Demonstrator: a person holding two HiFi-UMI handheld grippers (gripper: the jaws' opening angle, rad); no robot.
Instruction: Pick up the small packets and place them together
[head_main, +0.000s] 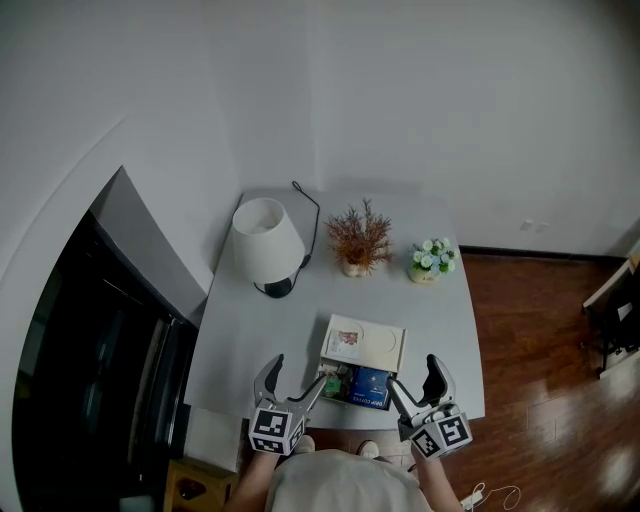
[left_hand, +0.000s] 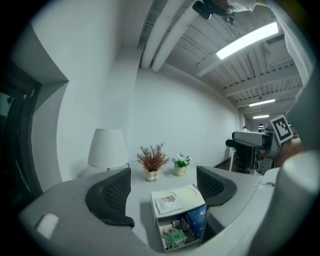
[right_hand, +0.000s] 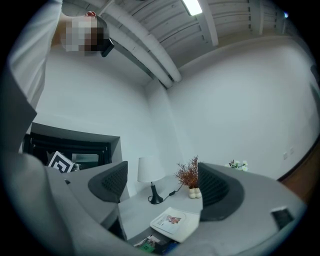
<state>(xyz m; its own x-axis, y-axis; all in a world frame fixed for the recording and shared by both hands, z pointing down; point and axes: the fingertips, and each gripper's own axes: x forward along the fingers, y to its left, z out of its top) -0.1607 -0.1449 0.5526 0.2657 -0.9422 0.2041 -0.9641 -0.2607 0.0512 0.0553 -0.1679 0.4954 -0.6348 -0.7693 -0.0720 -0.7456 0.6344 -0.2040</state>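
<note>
A small box (head_main: 363, 372) with a raised white lid (head_main: 364, 343) stands near the front edge of the grey table (head_main: 250, 330). Small packets (head_main: 350, 384), green and blue, lie packed inside it. In the left gripper view the box (left_hand: 176, 214) sits just ahead, its open side with the packets (left_hand: 176, 235) facing me. My left gripper (head_main: 295, 380) is open at the box's left, with nothing between its jaws. My right gripper (head_main: 413, 380) is open at the box's right, also holding nothing. From the right gripper view I see the lid (right_hand: 175, 223) and packets (right_hand: 149, 245) low in the picture.
A white table lamp (head_main: 267, 243) with a black cord stands at the back left. A dried reddish plant (head_main: 358, 240) and a small pot of white flowers (head_main: 432, 260) stand at the back. A dark cabinet (head_main: 90, 370) is left of the table, wooden floor (head_main: 540, 350) on its right.
</note>
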